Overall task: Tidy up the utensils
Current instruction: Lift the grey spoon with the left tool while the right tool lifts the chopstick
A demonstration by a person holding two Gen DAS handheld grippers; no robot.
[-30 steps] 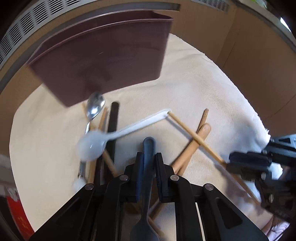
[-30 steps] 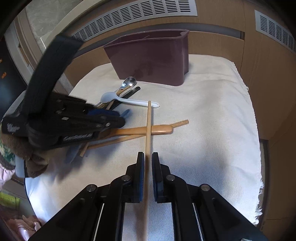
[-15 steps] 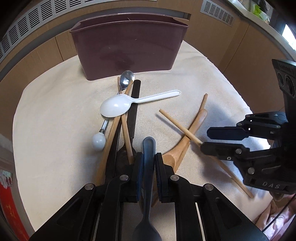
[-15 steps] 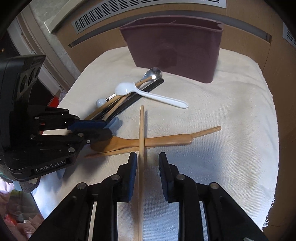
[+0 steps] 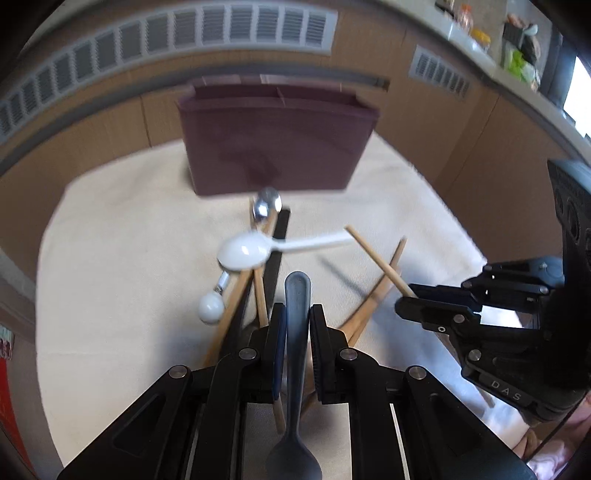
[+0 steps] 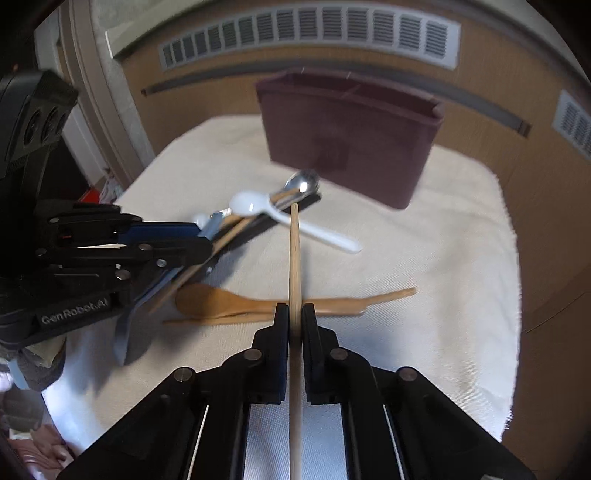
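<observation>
My left gripper (image 5: 296,314) is shut on a dark blue spoon (image 5: 297,295), handle pointing forward, held above the cloth. My right gripper (image 6: 294,314) is shut on a wooden chopstick (image 6: 294,251) that points toward the maroon utensil holder (image 6: 351,144), also in the left wrist view (image 5: 277,147). On the cloth lie a white plastic spoon (image 5: 245,251), a metal spoon (image 5: 266,206), a black utensil (image 5: 279,240), a wooden spoon (image 6: 236,304) and other wooden chopsticks (image 5: 391,266).
A cream cloth (image 6: 443,258) covers the table, its right edge frayed. Wooden panelling with vents (image 6: 314,33) stands behind the holder. The right gripper body (image 5: 517,325) is at the right of the left wrist view; the left one (image 6: 74,258) is left in the right view.
My right gripper has closed on the chopstick and lifted it off the cloth. Both grippers have risen and tilted up, so the holder looks farther and lower. The blue spoon stays gripped.
</observation>
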